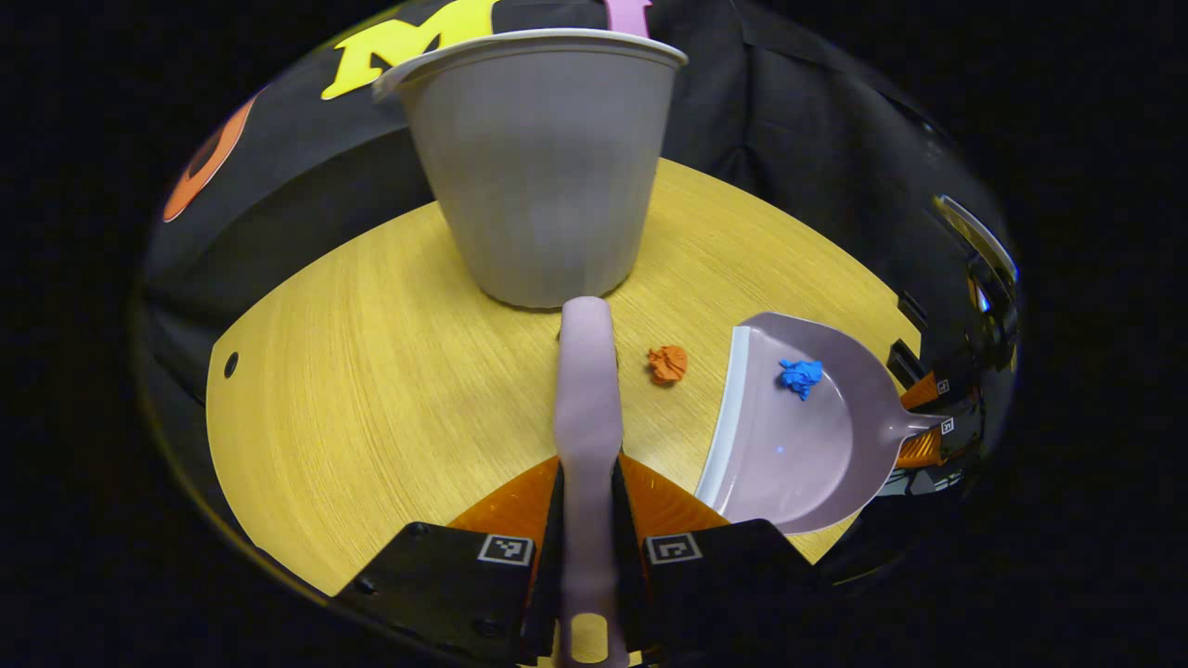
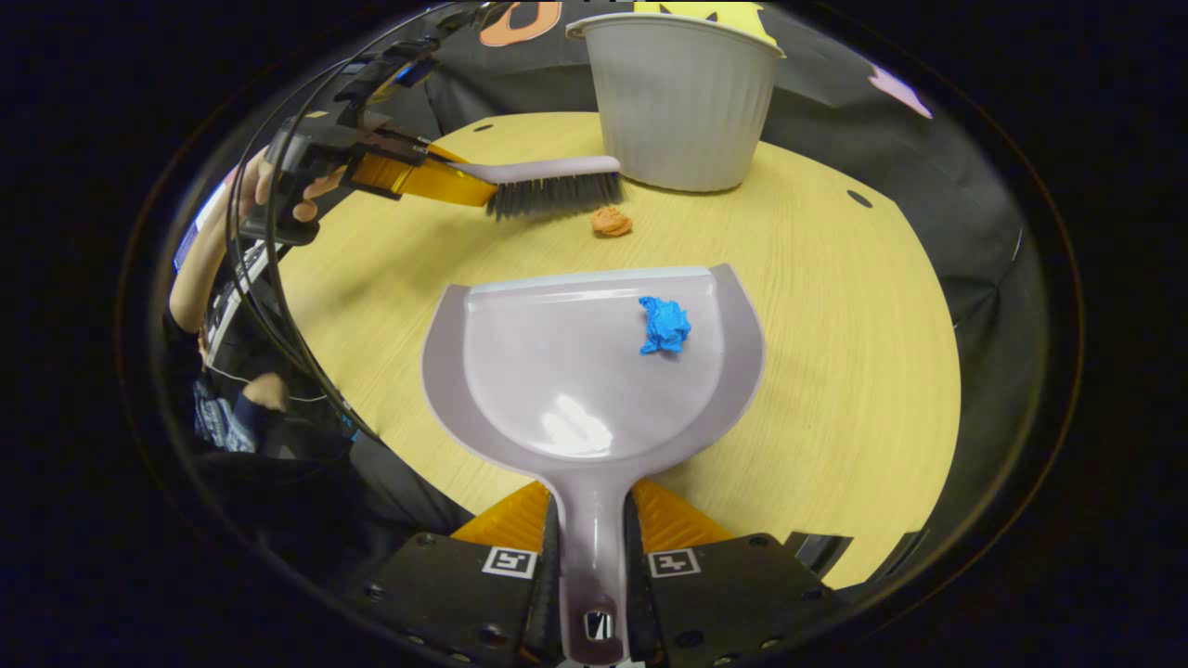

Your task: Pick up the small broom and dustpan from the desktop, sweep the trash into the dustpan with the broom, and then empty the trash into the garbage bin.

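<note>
My left gripper (image 1: 587, 520) is shut on the handle of the pale lilac broom (image 1: 587, 408), which points toward the bin. In the right gripper view the broom (image 2: 548, 184) hovers with its dark bristles just left of an orange paper ball (image 2: 611, 222). My right gripper (image 2: 591, 547) is shut on the handle of the lilac dustpan (image 2: 575, 390), which lies flat on the table. A blue paper ball (image 2: 665, 325) rests inside the pan. From the left gripper view the orange ball (image 1: 667, 364) lies between the broom and the dustpan (image 1: 798, 455), with the blue ball (image 1: 800, 376) in the pan.
A grey ribbed garbage bin (image 2: 682, 102) stands on the round yellow wooden table (image 2: 854, 306) at the far side, seen close ahead as the bin (image 1: 543, 167) in the left gripper view. A person's hand (image 2: 278, 190) holds the left gripper.
</note>
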Available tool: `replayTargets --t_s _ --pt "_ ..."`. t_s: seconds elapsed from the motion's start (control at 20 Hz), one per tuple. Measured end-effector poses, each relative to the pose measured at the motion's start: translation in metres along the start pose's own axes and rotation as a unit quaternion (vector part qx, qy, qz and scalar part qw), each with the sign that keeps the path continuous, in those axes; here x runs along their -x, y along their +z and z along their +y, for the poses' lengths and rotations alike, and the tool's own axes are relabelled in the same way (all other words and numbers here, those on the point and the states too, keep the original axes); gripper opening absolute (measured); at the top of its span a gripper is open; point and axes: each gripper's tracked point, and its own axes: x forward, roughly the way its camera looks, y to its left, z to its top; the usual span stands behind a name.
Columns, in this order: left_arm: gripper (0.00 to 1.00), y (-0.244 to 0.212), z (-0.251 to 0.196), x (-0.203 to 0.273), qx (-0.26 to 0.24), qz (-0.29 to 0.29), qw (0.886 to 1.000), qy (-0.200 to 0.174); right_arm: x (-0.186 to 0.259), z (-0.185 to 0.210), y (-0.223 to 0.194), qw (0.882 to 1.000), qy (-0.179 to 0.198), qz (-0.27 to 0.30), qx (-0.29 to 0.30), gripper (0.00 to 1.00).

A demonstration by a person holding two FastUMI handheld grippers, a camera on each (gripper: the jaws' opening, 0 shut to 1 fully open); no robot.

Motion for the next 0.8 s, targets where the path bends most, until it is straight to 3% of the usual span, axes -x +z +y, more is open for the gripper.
replayTargets --t_s 0.2,0.35,0.5,0.8 --pt "0.30 0.003 -0.058 0.001 -0.044 0.006 0.997 -0.069 0.000 -0.001 0.000 1.000 0.002 -0.004 0.000 0.29" --pt "0.30 0.002 -0.082 0.012 -0.072 0.005 0.993 -0.089 -0.001 -0.001 0.002 1.000 0.000 -0.013 0.001 0.29" --pt "0.30 0.006 -0.073 0.022 -0.051 -0.007 0.997 -0.060 -0.001 0.000 0.002 1.000 0.006 -0.023 -0.016 0.29" --pt "0.30 -0.015 -0.009 0.059 0.016 -0.028 0.999 0.020 0.002 0.001 0.005 0.998 0.005 -0.033 -0.051 0.29"
